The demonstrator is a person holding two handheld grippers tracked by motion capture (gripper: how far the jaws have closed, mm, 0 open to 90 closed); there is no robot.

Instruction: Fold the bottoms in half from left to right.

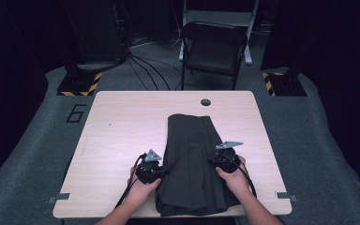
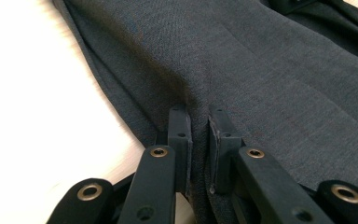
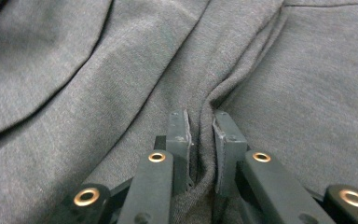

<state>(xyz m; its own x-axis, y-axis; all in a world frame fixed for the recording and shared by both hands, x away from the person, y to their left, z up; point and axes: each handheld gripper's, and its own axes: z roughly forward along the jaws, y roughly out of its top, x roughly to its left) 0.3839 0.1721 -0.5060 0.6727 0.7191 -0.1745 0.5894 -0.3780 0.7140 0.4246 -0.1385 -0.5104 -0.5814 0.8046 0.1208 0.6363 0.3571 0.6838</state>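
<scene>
Dark grey woven-fabric garment (image 1: 194, 164), folded lengthwise into a long flat strip, pleats or folds running along its length, lies on the pale wood-grain table (image 1: 117, 131) right of centre, near end reaching the table's front edge, far end stopping short of the round cable hole (image 1: 206, 102). Looks like trousers or a pleated skirt, cannot tell which. Judged soft and limp, light to medium weight, several layers thick; it will sag and drape between two hold points, not stay flat, and the layers may slide apart if only the top ply is caught. Weave looks matte, not slippery, not fragile. Best holds judged to be the two long side edges, pinching all layers at matching spots so the fold lifts evenly. Left gripper (image 2: 199, 123) sits at the garment's left edge, jaws drawn together on a pinched ridge of cloth, fabric puckering up into the narrow gap between the pads. Right gripper (image 3: 200, 126) is at the right side, a bit in from the edge, jaws likewise clamped on a raised fold, creases radiating from the pinch. In the high view both grippers sit at about the same level, in the garment's near half, a hand behind each. Beyond the table: black folding chair (image 1: 214, 47), cables on grey floor, yellow-black striped stand bases (image 1: 79, 83).
</scene>
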